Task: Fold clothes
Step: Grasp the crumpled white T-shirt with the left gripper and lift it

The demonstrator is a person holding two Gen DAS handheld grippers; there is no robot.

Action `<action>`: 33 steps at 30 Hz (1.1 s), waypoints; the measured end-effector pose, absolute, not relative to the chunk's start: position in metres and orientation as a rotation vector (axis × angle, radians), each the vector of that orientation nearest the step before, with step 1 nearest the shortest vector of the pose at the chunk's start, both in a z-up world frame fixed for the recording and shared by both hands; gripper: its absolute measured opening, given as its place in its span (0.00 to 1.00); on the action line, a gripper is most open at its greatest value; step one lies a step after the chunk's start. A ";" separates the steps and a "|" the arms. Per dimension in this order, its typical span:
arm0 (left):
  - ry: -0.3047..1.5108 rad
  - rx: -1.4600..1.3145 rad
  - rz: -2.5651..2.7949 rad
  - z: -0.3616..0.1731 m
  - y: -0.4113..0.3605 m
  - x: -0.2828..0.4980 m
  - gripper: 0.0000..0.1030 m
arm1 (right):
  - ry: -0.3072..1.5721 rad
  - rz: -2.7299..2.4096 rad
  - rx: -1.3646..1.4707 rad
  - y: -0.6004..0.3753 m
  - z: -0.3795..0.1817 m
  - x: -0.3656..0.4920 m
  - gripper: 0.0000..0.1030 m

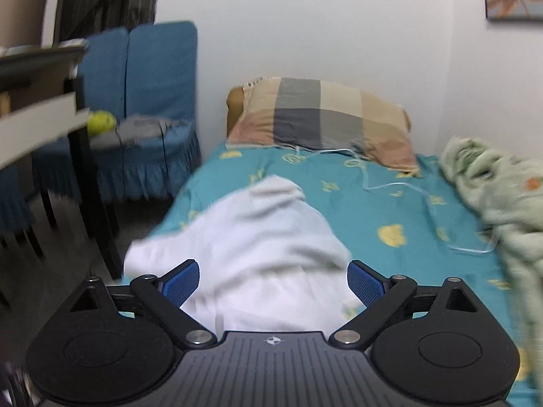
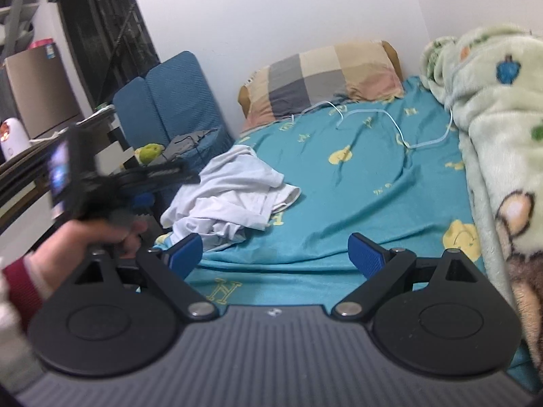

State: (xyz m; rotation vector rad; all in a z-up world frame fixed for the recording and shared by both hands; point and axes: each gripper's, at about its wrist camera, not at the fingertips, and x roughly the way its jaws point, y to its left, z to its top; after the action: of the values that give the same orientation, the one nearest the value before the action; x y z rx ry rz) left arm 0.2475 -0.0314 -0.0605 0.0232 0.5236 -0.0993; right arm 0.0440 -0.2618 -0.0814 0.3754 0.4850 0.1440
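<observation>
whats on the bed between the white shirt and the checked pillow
Only bare teal sheet, with a thin white cable looping nearer the checked pillow. The right wrist view shows the stretch beyond the white shirt best.

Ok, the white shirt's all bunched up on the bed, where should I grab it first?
Judging from the right wrist view, take the white shirt by the loose hemmed flap lying flat toward mid-bed. The right gripper is open and could come in low across the teal sheet. The rest is crumpled layers; the left gripper is open over them.
</observation>
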 end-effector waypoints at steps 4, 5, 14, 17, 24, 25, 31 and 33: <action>0.525 0.146 -0.088 -0.080 -0.046 0.310 0.73 | 0.540 0.137 0.417 -0.268 -0.102 0.069 0.91; 0.539 0.170 -0.085 -0.086 -0.048 0.322 0.67 | 0.550 0.137 0.426 -0.269 -0.106 0.074 0.91; 0.598 0.282 -0.145 -0.105 -0.060 0.359 0.02 | 0.592 0.126 0.464 -0.277 -0.129 0.096 0.91; 0.565 0.255 -0.171 -0.083 -0.062 0.331 0.01 | 0.576 0.121 0.470 -0.280 -0.129 0.097 0.91; 0.459 0.234 -0.367 -0.018 -0.074 0.193 0.01 | 0.493 0.090 0.445 -0.286 -0.110 0.081 0.91; 0.450 0.221 -0.404 -0.010 -0.074 0.169 0.01 | 0.480 0.084 0.442 -0.287 -0.107 0.079 0.91; 0.505 0.082 -0.586 -0.007 -0.072 0.044 0.01 | 0.439 0.071 0.437 -0.292 -0.088 0.063 0.91; 0.576 0.016 -0.613 -0.023 -0.070 0.020 0.01 | 0.435 0.083 0.438 -0.290 -0.084 0.058 0.91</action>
State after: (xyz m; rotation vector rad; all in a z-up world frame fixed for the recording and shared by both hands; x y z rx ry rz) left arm 0.0205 -0.0700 -0.0233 0.0157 0.5763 -0.6129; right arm 0.0578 -0.2896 -0.0837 0.4381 0.4349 0.0829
